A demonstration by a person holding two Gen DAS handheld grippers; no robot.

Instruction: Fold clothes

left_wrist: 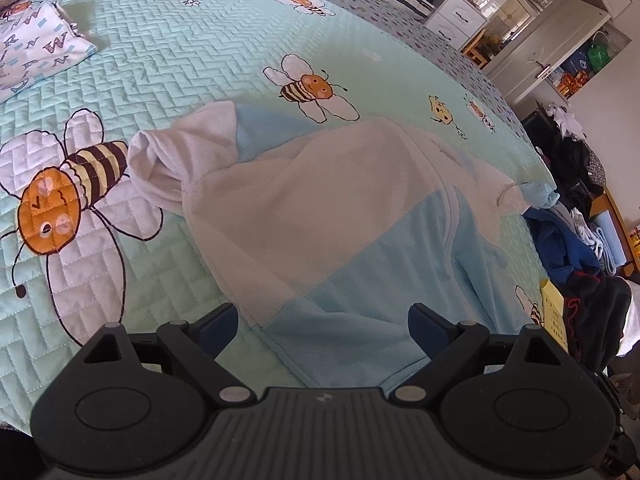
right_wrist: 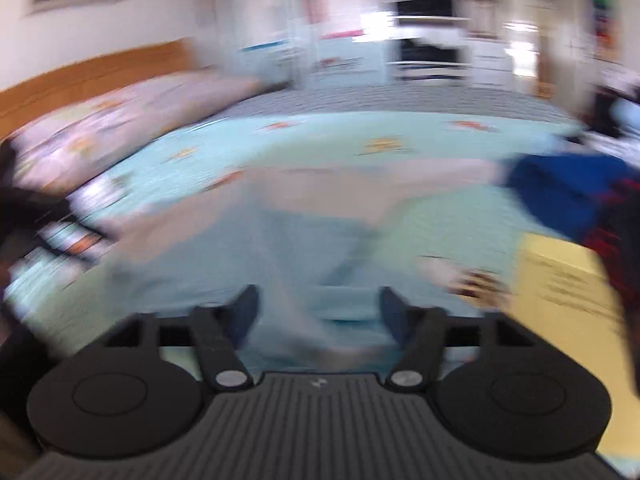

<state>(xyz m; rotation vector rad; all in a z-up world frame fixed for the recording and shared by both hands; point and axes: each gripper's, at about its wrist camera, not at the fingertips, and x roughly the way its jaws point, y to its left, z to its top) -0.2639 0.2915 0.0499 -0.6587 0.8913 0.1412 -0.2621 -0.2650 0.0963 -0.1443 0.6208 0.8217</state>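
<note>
Shirt (left_wrist: 340,208), white above and pale blue below, lies on the bed (left_wrist: 168,80) in the middle of the left wrist view. It is roughly spread, not flat. One sleeve (left_wrist: 160,160) bunches out at 10 o'clock from the body, and the other (left_wrist: 524,196) trails off toward the bed edge at 3 o'clock. A lengthwise ridge runs down the right side of the body, so one side may already be turned in; I cannot settle that from here. No compact folded shape shows, so on my reading most of the folding of this shirt is left.

Folded cloth (left_wrist: 36,52), white with printed letters, sits at the far 10 o'clock corner of the bed, well apart from the shirt. It looks done.

Pile of clothes (left_wrist: 568,256) lies off the bed edge at 3 o'clock, dark blue, black and red, loose. The number of pieces in it cannot be told.

Count: one shirt spread, one folded piece, one loose pile, two grippers.

Left gripper (left_wrist: 323,322): fingers wide apart, nothing between them, hovering over the shirt's blue hem at 6 o'clock.

Right gripper (right_wrist: 318,312): view heavily blurred. Fingers stand apart, with pale blue cloth lying in the gap between them. Whether they touch it I cannot tell.
</note>
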